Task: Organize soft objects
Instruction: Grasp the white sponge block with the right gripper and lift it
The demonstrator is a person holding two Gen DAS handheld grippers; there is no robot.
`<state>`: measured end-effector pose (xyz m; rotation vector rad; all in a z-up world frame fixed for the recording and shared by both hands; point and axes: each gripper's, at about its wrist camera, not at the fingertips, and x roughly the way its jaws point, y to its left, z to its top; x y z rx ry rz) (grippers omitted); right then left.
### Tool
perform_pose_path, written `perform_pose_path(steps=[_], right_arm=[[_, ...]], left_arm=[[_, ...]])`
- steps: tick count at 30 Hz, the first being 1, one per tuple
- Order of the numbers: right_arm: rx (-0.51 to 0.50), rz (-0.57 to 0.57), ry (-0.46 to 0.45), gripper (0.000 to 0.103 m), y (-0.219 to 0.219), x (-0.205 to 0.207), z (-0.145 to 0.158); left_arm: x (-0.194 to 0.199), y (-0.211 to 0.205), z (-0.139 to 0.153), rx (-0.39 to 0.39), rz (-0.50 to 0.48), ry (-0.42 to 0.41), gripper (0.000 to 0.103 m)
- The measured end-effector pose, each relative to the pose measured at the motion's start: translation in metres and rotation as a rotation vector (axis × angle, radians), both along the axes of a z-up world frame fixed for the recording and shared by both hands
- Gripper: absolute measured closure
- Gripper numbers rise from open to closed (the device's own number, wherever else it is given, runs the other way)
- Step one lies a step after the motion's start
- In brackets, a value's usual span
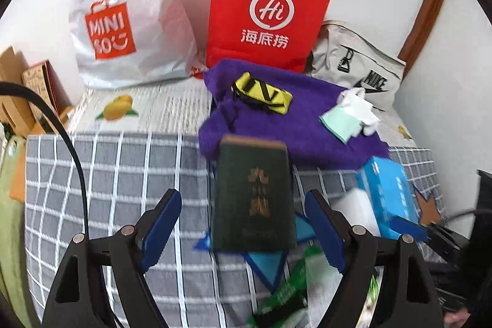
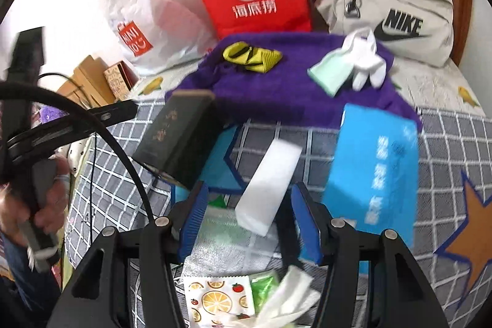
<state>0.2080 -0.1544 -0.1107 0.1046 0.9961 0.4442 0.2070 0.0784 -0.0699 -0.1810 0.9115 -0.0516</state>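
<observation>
Two tools hang over the grey checked bed (image 1: 107, 174), both with jaws apart and nothing pressed between them: the left tool (image 1: 243, 223) frames a stiff dark green hardback book (image 1: 253, 192), the right tool (image 2: 246, 220) a white foam block (image 2: 267, 186). The crumpled purple fleece towel (image 1: 276, 119) lies behind, carrying yellow-black socks (image 1: 261, 92). It looks light, limp and likely to sag; pinching a bunched edge seems safest.

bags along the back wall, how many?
3: white Miniso plastic bag left, red paper bag middle, grey Nike bag right. More may be hidden behind.
</observation>
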Motion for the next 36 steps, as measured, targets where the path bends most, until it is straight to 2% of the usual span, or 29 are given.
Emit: perform_pose_path(steps=[8, 13, 14, 15, 19, 27, 32, 36], right_arm=[[-0.105, -0.044, 0.02, 0.047, 0.025, -0.001, -0.026], [-0.109, -0.095, 0.018, 0.048, 0.031, 0.007, -0.039], [-0.122, -0.104, 0.0, 0.053, 0.031, 0.008, -0.039], [-0.126, -0.104, -0.016, 0.065, 0.032, 0.008, -0.038], [-0.118, -0.083, -0.046, 0.067, 0.034, 0.011, -0.036], [-0.001, -0.071, -0.076, 0.066, 0.022, -0.013, -0.01], [0.003, -0.096, -0.13, 0.066, -0.001, -0.036, 0.012], [0.0, -0.114, -0.162, 0.065, -0.025, -0.058, 0.025]], left_arm=[[-0.037, 0.011, -0.02, -0.053, -0.017, -0.009, 0.022], [-0.05, 0.022, -0.03, -0.103, 0.013, 0.02, 0.022], [-0.052, 0.024, -0.031, -0.114, 0.015, 0.022, 0.022], [-0.056, 0.025, -0.033, -0.123, 0.009, 0.023, 0.022], [-0.066, 0.022, -0.039, -0.134, -0.018, 0.014, 0.022], [-0.081, -0.006, -0.051, -0.113, -0.118, 0.012, 0.022], [-0.086, -0.021, -0.057, -0.12, -0.147, 0.051, 0.021], [-0.09, -0.037, -0.064, -0.095, -0.167, 0.09, 0.021]])
